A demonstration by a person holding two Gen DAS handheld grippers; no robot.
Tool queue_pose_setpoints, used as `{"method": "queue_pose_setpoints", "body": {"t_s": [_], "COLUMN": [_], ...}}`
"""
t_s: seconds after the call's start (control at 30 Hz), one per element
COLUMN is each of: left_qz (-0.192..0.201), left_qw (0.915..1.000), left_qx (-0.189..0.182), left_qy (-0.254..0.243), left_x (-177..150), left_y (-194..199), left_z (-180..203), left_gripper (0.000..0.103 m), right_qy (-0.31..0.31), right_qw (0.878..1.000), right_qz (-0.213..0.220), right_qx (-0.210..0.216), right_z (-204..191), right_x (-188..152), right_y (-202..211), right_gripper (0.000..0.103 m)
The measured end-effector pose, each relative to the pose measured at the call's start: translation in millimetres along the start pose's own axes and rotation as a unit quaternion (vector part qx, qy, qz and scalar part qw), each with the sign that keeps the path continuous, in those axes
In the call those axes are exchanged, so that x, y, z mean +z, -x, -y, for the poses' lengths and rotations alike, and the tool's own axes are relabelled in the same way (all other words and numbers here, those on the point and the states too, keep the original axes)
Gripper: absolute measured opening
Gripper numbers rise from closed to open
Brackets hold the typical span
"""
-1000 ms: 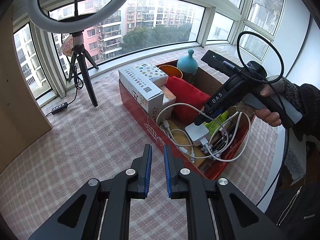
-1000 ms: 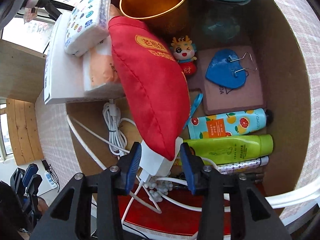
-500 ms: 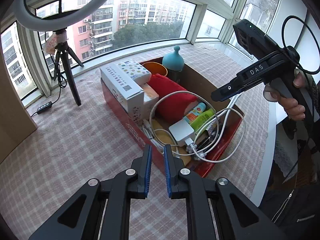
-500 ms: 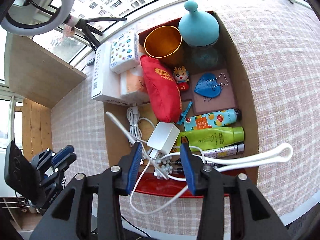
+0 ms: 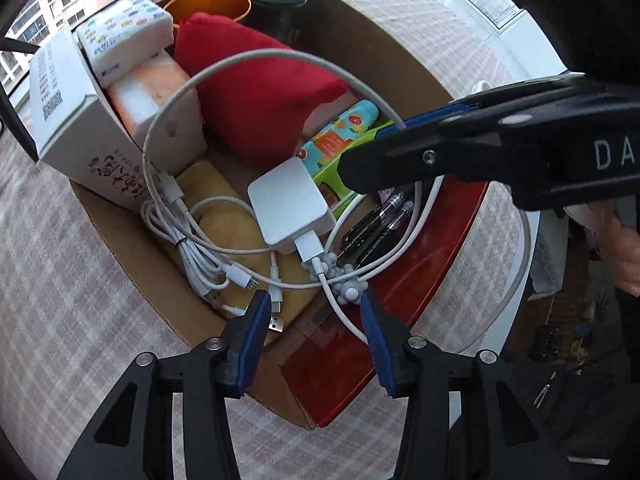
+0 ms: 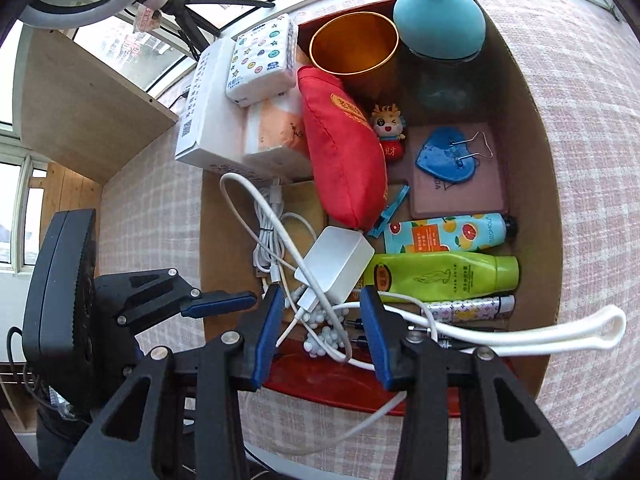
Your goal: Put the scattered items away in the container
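A cardboard box point(image 5: 120, 248) point(image 6: 536, 200) with a red front flap holds the tidied items. A white charger point(image 5: 290, 204) point(image 6: 336, 260) lies in it near the front, and its white cable point(image 5: 280, 54) point(image 6: 240, 200) loops above the box and partly over the front edge. My left gripper point(image 5: 316, 320) point(image 6: 224, 304) points down at the front corner. Its jaws are opening, with a strand of cable and a beaded clump point(image 5: 348, 292) between them, untouched. My right gripper point(image 6: 320, 320) point(image 5: 400, 148) hovers open above the plug and beads, gripping nothing.
The box also holds a red pouch point(image 6: 344, 160), a gold cup point(image 6: 352, 48), a teal-lidded jar point(image 6: 440, 20), a green tube point(image 6: 444, 276) and white cartons point(image 6: 208, 112). A thick white loop point(image 6: 560, 328) sticks over the right front edge. Chequered cloth point(image 5: 60, 300) surrounds the box.
My left gripper swung in over the box's front corner, tilted down, and opened from nearly shut. My right gripper let go of the charger and rose; the charger now lies in the box.
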State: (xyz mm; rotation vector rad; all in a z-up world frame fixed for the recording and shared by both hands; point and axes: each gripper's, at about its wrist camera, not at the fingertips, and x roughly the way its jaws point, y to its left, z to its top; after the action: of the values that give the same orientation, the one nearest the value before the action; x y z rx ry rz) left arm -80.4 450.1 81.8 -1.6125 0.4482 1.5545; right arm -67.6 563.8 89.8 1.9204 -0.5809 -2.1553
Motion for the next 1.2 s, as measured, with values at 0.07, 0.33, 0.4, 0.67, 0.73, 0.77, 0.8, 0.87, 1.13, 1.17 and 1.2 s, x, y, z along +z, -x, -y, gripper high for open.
{"method": "queue_pose_setpoints", "body": {"t_s": [0.07, 0.33, 0.4, 0.67, 0.73, 0.77, 0.8, 0.87, 1.13, 1.17, 1.2], "left_qz": [-0.012, -0.023, -0.022, 0.003, 0.023, 0.035, 0.048, 0.069, 0.001, -0.008, -0.017], "left_qw": [0.9999, 0.9996, 0.9995, 0.9994, 0.9992, 0.9990, 0.9985, 0.9972, 0.9995, 0.9994, 0.9991], "left_qx": [-0.001, 0.008, 0.016, 0.019, 0.017, 0.015, 0.016, 0.021, 0.021, 0.024, 0.028], "left_qy": [-0.002, -0.013, -0.016, -0.028, -0.027, -0.022, -0.021, -0.020, -0.025, -0.025, -0.026], "left_x": [4.0, 14.7, 14.0, 6.6, 6.1, 5.9, 5.4, 3.5, -1.7, -0.3, 1.1], "left_y": [-2.6, -12.2, -11.2, -1.5, 9.1, 15.8, 22.8, 35.4, 18.0, 14.9, 11.9], "left_z": [1.3, 11.6, 10.3, 13.1, 13.6, 12.9, 12.6, 12.1, 21.5, 22.2, 22.6], "left_gripper": [0.045, 0.040, 0.029, 0.000, 0.000, 0.000, 0.000, 0.000, 0.032, 0.040, 0.041], "right_qy": [0.006, 0.016, 0.012, 0.014, 0.012, 0.011, 0.009, 0.005, 0.005, 0.003, 0.000], "right_qw": [1.000, 1.000, 1.000, 1.000, 1.000, 1.000, 1.000, 1.000, 1.000, 1.000, 1.000], "right_qz": [-0.004, -0.014, -0.012, -0.015, -0.016, -0.014, -0.013, -0.012, -0.014, -0.013, -0.012], "right_qx": [0.002, 0.007, 0.009, 0.011, 0.014, 0.014, 0.015, 0.020, 0.011, 0.011, 0.011], "right_z": [-1.1, 1.2, 4.1, -0.8, -1.9, -2.2, -2.5, -1.9, -7.0, -7.7, -6.7], "right_x": [3.8, 4.8, 4.5, 8.0, 8.0, 8.2, 8.5, 9.3, 15.6, 16.2, 16.5], "right_y": [-7.9, -20.6, -15.9, -15.5, -14.6, -13.5, -12.4, -9.1, -4.9, -5.0, -5.1], "right_gripper": [0.040, 0.040, 0.040, 0.040, 0.040, 0.040, 0.040, 0.040, 0.040, 0.039, 0.039]}}
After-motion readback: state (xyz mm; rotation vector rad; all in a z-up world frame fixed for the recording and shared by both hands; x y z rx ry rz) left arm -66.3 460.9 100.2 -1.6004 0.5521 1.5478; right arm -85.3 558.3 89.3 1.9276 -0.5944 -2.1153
